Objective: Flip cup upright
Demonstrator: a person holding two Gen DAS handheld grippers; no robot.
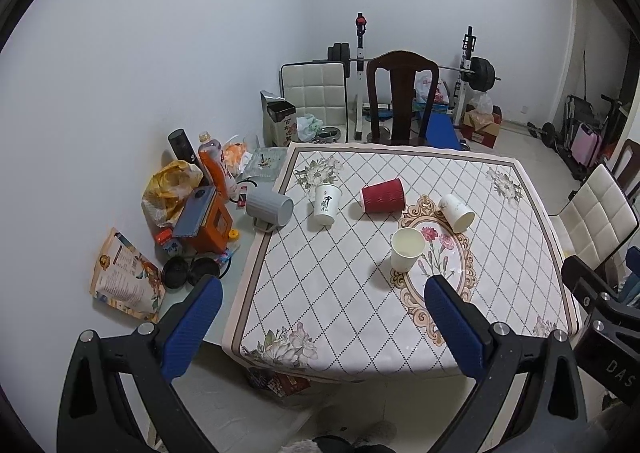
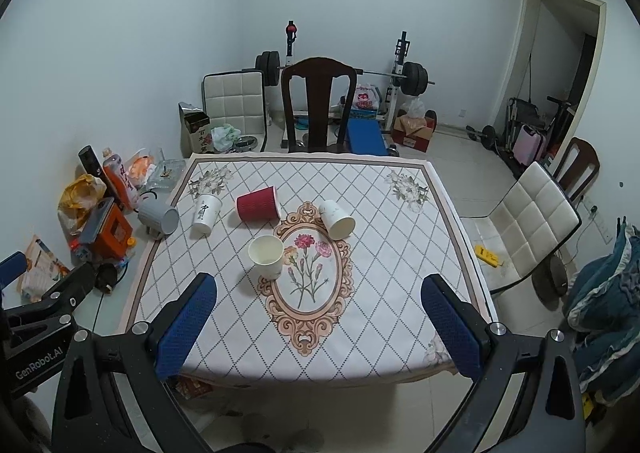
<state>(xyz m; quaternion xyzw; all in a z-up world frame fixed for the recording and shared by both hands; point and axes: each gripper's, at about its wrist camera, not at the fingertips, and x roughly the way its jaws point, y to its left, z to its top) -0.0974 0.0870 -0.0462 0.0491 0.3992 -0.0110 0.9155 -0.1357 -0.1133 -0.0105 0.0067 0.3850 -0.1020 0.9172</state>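
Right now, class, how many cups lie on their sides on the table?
3: the grey mug at the left edge, the red cup in the middle, and the white cup right of it. None seems hidden.

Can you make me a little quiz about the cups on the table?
1. True or false: the red cup stands upright.
2. How many paper cups, red one included, are on the tablecloth? A) two B) four C) six
3. Fill in: the grey mug lies on its ____ at the left edge of the table.

Key:
1. False; it lies on its side.
2. B: the red cup, the plain white cup standing near the flower picture, the white cup with black writing, and the tipped white cup.
3. Side.

Both the left tool and the right tool are open and hold nothing.
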